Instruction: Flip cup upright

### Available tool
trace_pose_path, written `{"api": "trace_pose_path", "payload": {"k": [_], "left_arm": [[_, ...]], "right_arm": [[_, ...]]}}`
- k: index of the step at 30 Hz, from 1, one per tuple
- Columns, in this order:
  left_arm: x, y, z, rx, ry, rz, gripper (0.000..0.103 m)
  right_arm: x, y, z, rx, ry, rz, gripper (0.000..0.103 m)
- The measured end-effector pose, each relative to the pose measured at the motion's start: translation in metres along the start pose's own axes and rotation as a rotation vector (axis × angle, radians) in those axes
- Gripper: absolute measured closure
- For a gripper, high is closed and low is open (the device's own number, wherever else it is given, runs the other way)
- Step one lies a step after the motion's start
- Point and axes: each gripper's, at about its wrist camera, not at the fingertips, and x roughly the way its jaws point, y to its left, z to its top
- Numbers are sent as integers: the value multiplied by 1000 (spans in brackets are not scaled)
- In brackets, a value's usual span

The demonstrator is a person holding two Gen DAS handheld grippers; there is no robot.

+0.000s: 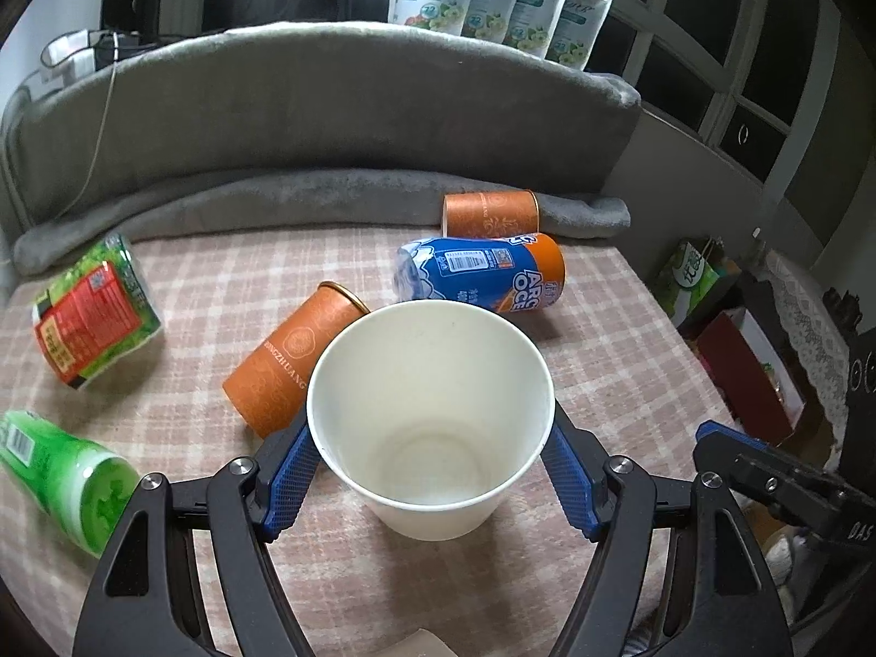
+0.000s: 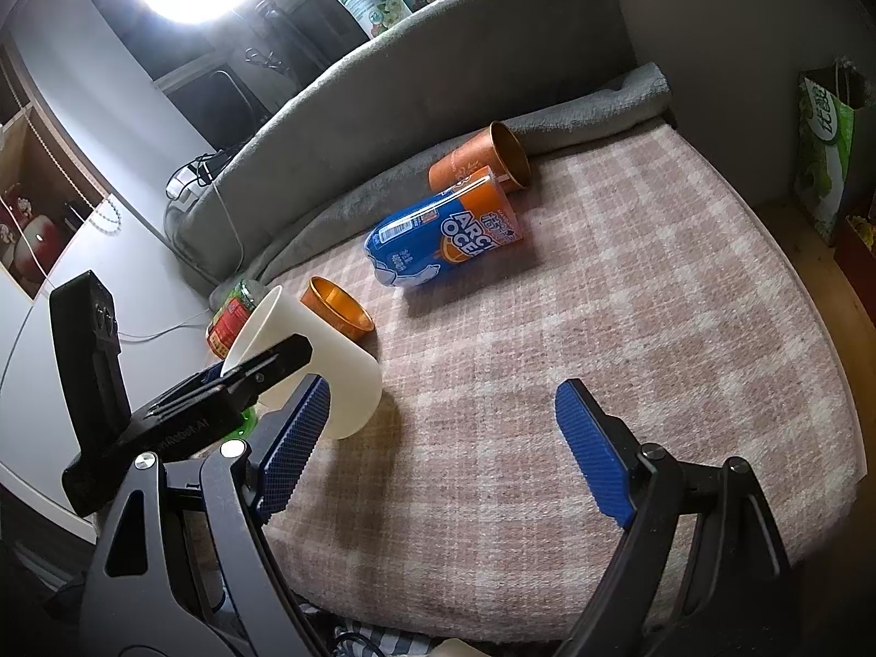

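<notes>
My left tongs squeeze the white paper cup at its sides. It tips mouth-up and holds nothing. My right tongs stand wide apart over the checked blanket. Two orange tubes lie at 11 and 12 o'clock, beside one blue can.

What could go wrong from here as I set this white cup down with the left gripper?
The white paper cup is pinched in the left gripper and leans in the right wrist view; released now, it could tip back over on the soft checked cloth. The nearest orange canister lies just behind it, so a nudge forward could roll it. Squeezing harder may dent the thin wall. The right gripper is open and idle.
</notes>
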Motion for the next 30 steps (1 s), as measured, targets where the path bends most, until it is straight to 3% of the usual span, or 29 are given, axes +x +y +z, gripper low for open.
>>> {"api": "trace_pose_path", "payload": {"k": [12,22,30], "left_arm": [[9,-3,-4,39,4,8,28],[14,-6,-7,55,-9,2,28],[14,-3,-6,43,-22,-41,28]], "right_arm": [[-8,9,0,-61,-60,-67,16],[-15,21,-5,-175,-138,-196,16],[-18,26,-5,-200,-156,-225,16]]}}
